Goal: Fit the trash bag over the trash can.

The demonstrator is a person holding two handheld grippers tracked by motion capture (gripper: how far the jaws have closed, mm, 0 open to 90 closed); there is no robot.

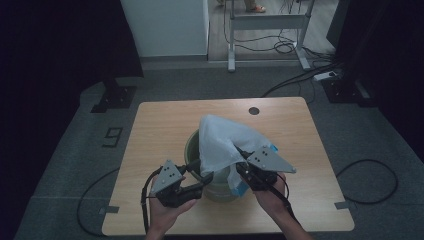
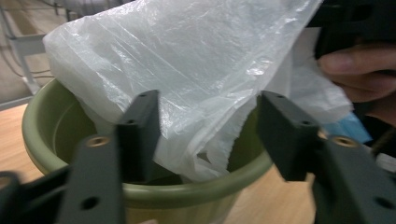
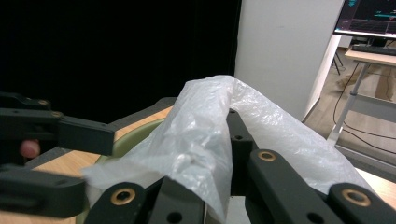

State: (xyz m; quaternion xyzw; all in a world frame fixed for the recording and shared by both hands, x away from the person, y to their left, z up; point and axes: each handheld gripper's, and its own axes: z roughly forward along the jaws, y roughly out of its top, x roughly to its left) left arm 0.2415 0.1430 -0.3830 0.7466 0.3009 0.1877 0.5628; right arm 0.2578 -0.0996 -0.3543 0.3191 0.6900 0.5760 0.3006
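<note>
The right tongs (image 1: 245, 162) pinch the plastic bag (image 1: 222, 140) above the green bucket (image 2: 46, 140); the left tongs (image 2: 205, 126) gape just before its loose edge. I'd grab that hem low, then stretch it over the rim.

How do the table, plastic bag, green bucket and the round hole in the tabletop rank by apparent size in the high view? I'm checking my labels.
1. Table, by far the largest.
2. Plastic bag.
3. Green bucket; the bag and grippers hide most of it, so its rank against the bag is unsure.
4. Round hole, smallest.
</note>
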